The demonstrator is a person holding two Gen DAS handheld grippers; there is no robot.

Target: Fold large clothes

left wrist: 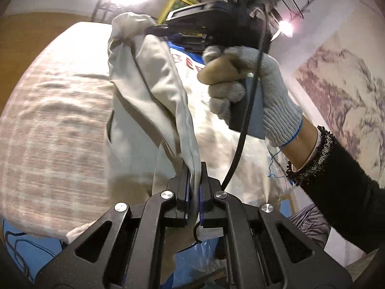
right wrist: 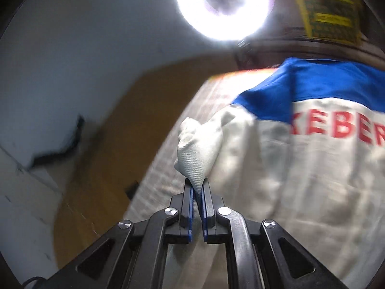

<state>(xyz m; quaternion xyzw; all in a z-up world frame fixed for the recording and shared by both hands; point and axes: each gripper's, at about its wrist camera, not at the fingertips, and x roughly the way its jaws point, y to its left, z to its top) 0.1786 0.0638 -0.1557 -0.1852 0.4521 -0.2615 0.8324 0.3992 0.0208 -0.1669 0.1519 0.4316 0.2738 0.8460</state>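
In the left wrist view, we see the left gripper (left wrist: 194, 168) nearest the lens, its jaws clamped on a fold of the pale jacket (left wrist: 154, 110). The cloth passes between the blue pads and runs up and away from the fingertips, taut along one edge. The jacket hangs in the air above the checked bed cover (left wrist: 48, 125), which spreads to the left beneath it. Farther out, a gloved hand (left wrist: 250, 89) grips the handle of the right gripper (left wrist: 154, 30), whose fingers pinch a bunched corner of the same jacket near the top of the view. A black cable (left wrist: 243, 132) hangs from that handle. A dark knitted sleeve (left wrist: 341, 187) enters from the right.

In the right wrist view, we see the right gripper (right wrist: 197, 187) closed on a wad of the jacket (right wrist: 288, 180). Beyond the pads, the garment shows a white body, a blue yoke (right wrist: 312, 89) and red lettering (right wrist: 336, 130). A ring light (right wrist: 223, 4) glares at the far top.
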